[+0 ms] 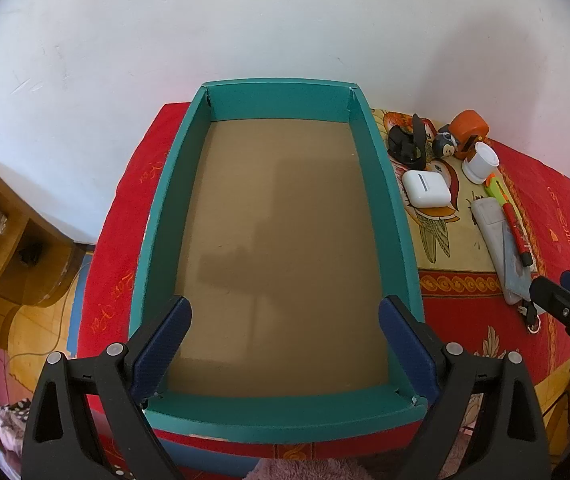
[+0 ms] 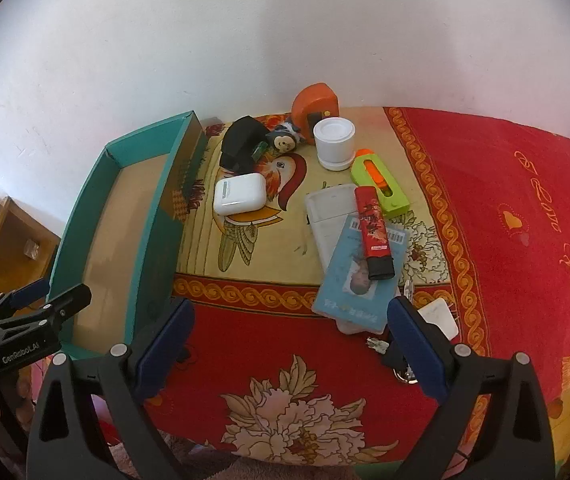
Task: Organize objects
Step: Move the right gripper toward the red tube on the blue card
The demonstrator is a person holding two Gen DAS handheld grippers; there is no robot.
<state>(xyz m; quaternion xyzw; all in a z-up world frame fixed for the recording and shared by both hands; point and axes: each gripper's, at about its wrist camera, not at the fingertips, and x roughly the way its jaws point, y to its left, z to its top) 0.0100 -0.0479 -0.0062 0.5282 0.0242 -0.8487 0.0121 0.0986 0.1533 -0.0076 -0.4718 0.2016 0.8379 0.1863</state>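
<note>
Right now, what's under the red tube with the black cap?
The red tube lies on a light blue card, which rests on a white flat case. Whatever they cover is hidden.

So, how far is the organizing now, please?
Nothing looks done: the teal box is empty. Nothing is in hand: left gripper and right gripper are open. Left: the white case, cup, red tube and the other items beside the box.
</note>
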